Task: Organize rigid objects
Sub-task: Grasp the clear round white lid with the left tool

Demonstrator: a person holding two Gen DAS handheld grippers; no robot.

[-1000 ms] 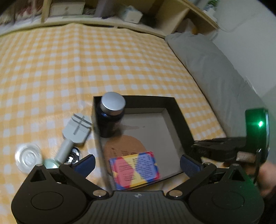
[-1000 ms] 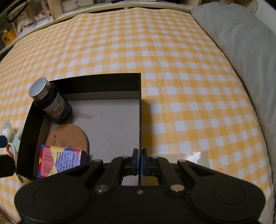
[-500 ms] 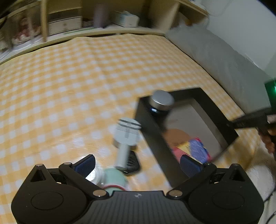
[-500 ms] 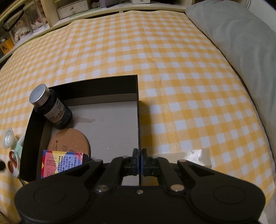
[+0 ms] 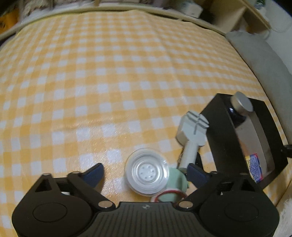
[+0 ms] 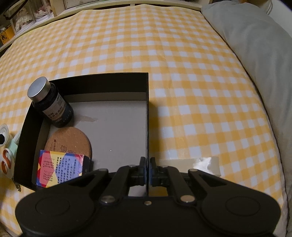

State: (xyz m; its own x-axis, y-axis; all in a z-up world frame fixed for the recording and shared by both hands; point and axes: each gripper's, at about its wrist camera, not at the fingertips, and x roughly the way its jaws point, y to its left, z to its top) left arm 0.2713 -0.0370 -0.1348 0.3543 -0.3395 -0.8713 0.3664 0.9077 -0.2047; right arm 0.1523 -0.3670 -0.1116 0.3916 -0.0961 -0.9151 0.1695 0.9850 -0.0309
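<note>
A black box [image 6: 147,113] holds a dark bottle with a silver cap [image 6: 51,104], a cork coaster [image 6: 68,143] and a colourful card box [image 6: 60,168]. My right gripper [image 6: 147,165] is shut on the box's right wall. In the left wrist view my left gripper [image 5: 144,173] is open, with a clear round lid [image 5: 147,171] between its fingers. A grey tool [image 5: 192,134], a mint green object [image 5: 178,182] and a red ring [image 5: 170,194] lie beside the lid, left of the box [image 5: 219,138].
The yellow checked cloth [image 6: 182,54] covers the bed. A grey pillow [image 6: 259,45] lies along the right side. A white paper piece [image 6: 202,162] sits right of the box. Shelves [image 5: 219,16] with clutter stand behind the bed.
My left gripper has swung left from over the box to over the clear lid and the loose objects. My right gripper stays shut on the box wall.
</note>
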